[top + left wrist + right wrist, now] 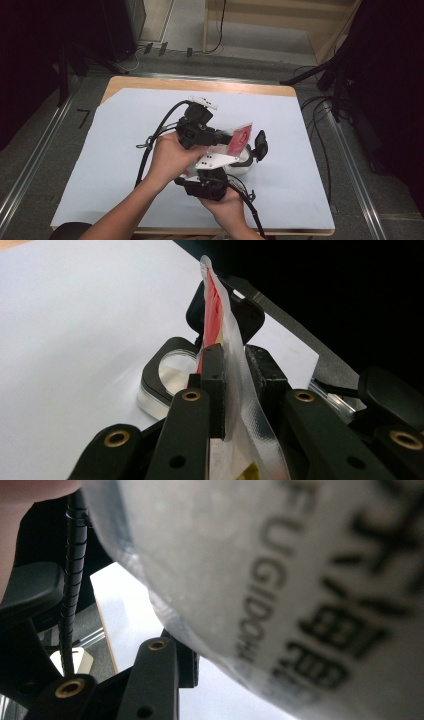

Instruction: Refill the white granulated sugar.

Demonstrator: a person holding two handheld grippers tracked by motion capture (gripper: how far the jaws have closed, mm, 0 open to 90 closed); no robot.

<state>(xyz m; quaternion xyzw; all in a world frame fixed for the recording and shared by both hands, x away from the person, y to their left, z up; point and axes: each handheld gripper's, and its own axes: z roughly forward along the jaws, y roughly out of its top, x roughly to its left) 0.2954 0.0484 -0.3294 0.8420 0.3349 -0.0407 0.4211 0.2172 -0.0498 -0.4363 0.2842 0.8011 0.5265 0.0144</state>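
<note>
**One pouch, two grippers**

My left gripper (234, 385) pinches the one clear plastic pouch (220, 325), red inside, edge-up above the desk (115, 150). My right gripper (252, 152) presses against the same pouch; whether it is clamped I cannot tell.

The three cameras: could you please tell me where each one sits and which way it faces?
High view: above the person's side, facing forward and down on the table; both forearms, left claw and right claw show.
Left gripper view: rides the left claw, facing along its jaws, shut on the clear packet.
Right gripper view: rides the right claw, pressed close to the printed packet.
The high and left gripper views share the red-printed packet.
</note>
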